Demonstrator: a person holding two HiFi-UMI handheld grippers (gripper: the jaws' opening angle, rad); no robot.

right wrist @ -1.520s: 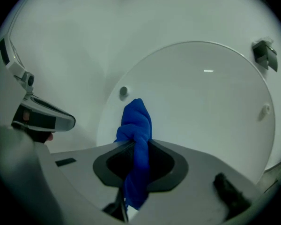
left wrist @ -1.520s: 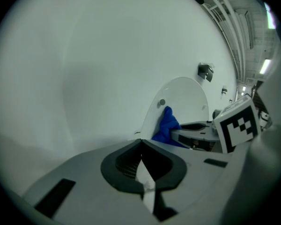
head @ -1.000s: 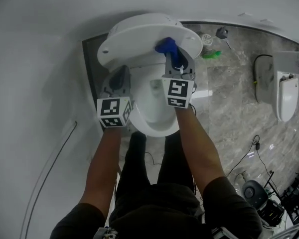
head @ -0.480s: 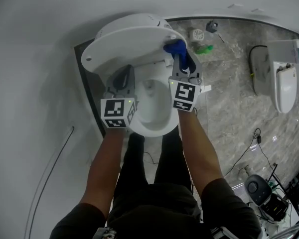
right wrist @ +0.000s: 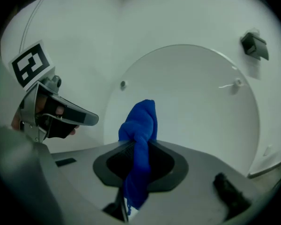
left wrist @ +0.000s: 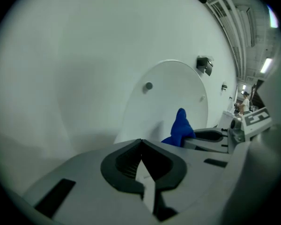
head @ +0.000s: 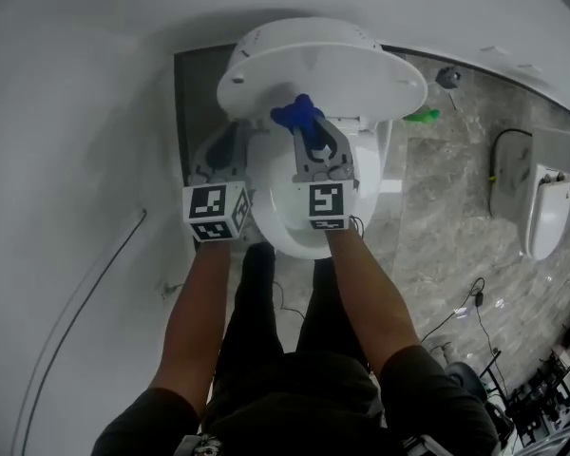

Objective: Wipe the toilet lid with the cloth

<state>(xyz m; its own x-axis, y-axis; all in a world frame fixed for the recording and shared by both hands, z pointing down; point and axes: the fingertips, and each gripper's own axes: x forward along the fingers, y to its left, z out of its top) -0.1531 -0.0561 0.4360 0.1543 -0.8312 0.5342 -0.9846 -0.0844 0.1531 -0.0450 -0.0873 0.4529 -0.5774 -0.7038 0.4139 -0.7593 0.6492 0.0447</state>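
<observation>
Cloth (right wrist: 143,121) (blue) clamped in right gripper (right wrist: 133,146), near upright toilet lid (right wrist: 192,93), left gripper (left wrist: 141,142) jaws together, empty.

Not finding any legible text, brand, number or label anywhere. Only seeing black-and-white square code patterns, not letters: on the left marker cube (head: 216,213) of the left gripper (head: 233,133) and on the right marker cube (head: 329,205) of the right gripper (head: 312,131). Catching the same patterns in each opposite gripper view, also not reading as characters.
</observation>
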